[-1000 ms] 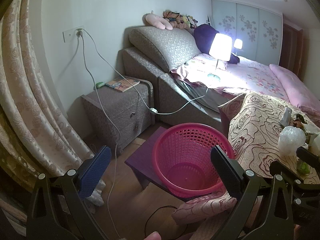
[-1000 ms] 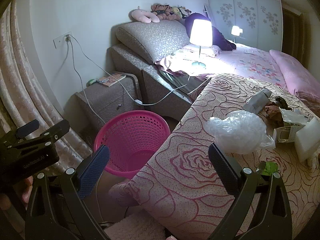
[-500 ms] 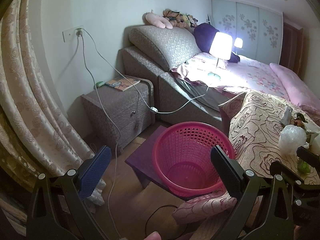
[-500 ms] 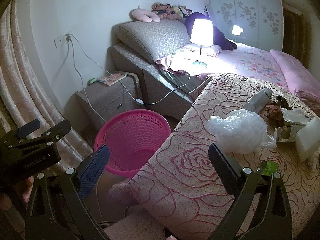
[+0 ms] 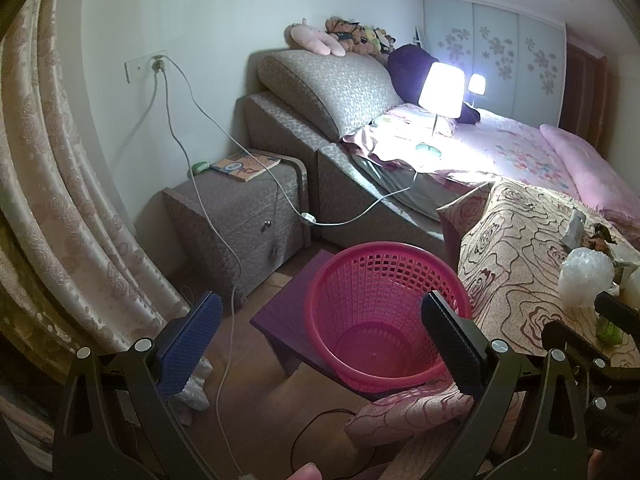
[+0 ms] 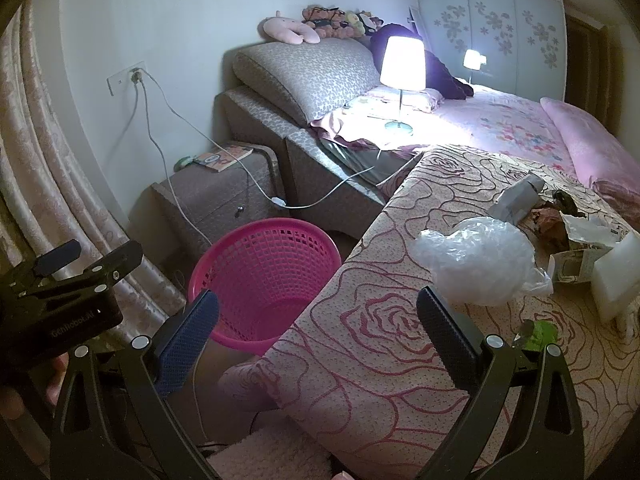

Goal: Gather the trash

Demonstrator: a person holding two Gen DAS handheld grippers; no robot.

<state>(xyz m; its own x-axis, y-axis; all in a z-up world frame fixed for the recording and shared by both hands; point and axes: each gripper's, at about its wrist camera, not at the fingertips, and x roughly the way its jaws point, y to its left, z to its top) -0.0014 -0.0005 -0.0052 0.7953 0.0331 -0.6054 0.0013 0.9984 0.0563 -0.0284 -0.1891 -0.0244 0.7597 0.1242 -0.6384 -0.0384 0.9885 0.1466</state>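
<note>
Both the left gripper [image 5: 320, 344] and the right gripper [image 6: 316, 336] have jaws wide open, holding nothing. The pink basket [image 6: 264, 256] sits at the picture's middle left. The crumpled plastic bag [image 6: 476, 264] lies on the rose-patterned worktop [image 6: 380, 320], right of middle.

This is a bedroom in a home. A bed [image 6: 520, 128] with pink floral bedding fills the far side, with a padded grey headboard [image 6: 304, 76], a lit lamp [image 6: 401, 68] and soft toys [image 6: 320, 24] on top. A bedside cabinet [image 5: 240, 216] stands by patterned curtains [image 5: 52, 200], and what looks like a sliding-door wardrobe [image 5: 496, 52] closes off the back wall.
</note>
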